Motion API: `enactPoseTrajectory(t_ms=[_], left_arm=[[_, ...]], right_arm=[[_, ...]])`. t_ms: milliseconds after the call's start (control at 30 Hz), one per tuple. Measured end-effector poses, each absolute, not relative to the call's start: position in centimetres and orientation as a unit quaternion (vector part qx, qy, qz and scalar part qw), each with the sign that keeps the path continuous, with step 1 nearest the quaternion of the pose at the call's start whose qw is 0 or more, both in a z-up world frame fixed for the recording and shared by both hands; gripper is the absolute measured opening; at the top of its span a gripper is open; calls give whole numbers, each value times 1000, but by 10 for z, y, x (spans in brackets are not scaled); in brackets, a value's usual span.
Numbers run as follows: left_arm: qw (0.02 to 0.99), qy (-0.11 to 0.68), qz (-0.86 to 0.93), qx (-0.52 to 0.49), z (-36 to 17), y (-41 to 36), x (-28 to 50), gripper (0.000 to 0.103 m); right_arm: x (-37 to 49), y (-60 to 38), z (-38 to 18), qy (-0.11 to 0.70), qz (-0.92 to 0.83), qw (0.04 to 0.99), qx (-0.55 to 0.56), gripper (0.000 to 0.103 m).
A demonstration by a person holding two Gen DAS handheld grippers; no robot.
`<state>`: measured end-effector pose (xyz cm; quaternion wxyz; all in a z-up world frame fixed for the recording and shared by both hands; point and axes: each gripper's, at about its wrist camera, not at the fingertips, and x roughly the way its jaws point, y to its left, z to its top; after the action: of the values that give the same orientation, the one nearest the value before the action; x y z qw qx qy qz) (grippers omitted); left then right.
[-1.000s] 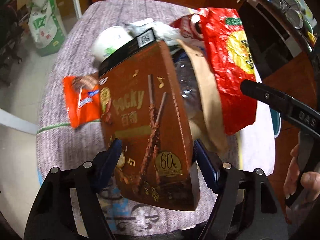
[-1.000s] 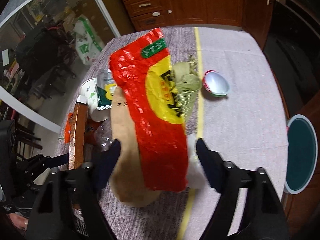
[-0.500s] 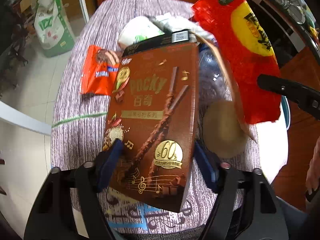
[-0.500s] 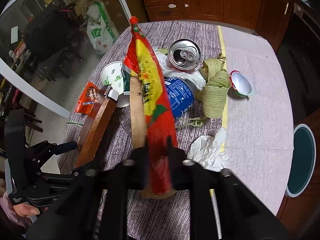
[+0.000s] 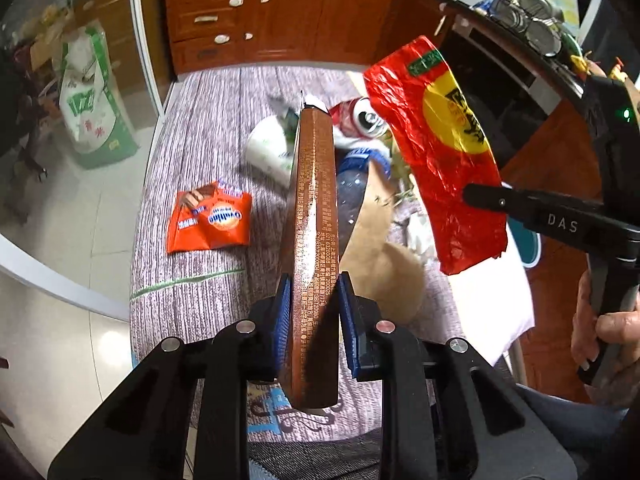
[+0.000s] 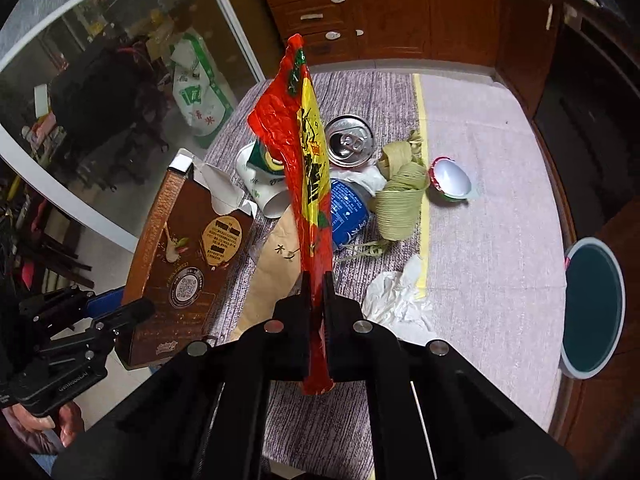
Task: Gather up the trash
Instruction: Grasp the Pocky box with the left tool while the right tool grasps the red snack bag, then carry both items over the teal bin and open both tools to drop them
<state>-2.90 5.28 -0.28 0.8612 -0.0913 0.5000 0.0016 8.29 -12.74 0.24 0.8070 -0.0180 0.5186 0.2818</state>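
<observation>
**A:** So, both hands are loaded. The left gripper [image 5: 311, 320] has the brown box [image 5: 314, 240] edge-on between its blue pads, jaws closing onto the narrow sides, and the box hangs clear above the table [image 5: 208, 120]. The right gripper [image 6: 317, 292] is clamped tight on the red wrapper [image 6: 308, 168], which stands up like a flag.

**B:** The box worries me. It's held low down with most of its length sticking out past the pads. If the squeeze isn't firm, it could pivot or slide out. And cardboard that thin may just buckle under the pinch.

**A:** Fair. The wrapper is slick foil held by a thin strip at its lower end, so a quick swing could pull it free.

**B:** Plus the leftovers. The can [image 6: 349, 142], the blue bottle [image 6: 348, 216], the paper cup [image 6: 260, 184] and the straw coil [image 6: 400, 200] sit bunched mid-table right under both loads. A low pass could knock the can rolling toward the far edge.

**A:** The orange packet [image 5: 210, 222] is off by the left edge, the tissue [image 6: 396, 300] near the front edge, the small bowl [image 6: 450, 180] beyond the coil. No bin shows in either view, so where these two go is a guess.

**B:** Then carrying them blind is the real risk.
</observation>
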Motion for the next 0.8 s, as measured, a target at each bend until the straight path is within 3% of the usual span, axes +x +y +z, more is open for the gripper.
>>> enactPoseTrajectory(t_ms=[367,800], left_arm=[[881,459,-102,-56,49,-15,12,24],[835,474,-279,21,44,-203,119,24]], right_arm=[[87,-214,22,494,230,837,44,5],[90,-415,-1,483,44,866,123,5]])
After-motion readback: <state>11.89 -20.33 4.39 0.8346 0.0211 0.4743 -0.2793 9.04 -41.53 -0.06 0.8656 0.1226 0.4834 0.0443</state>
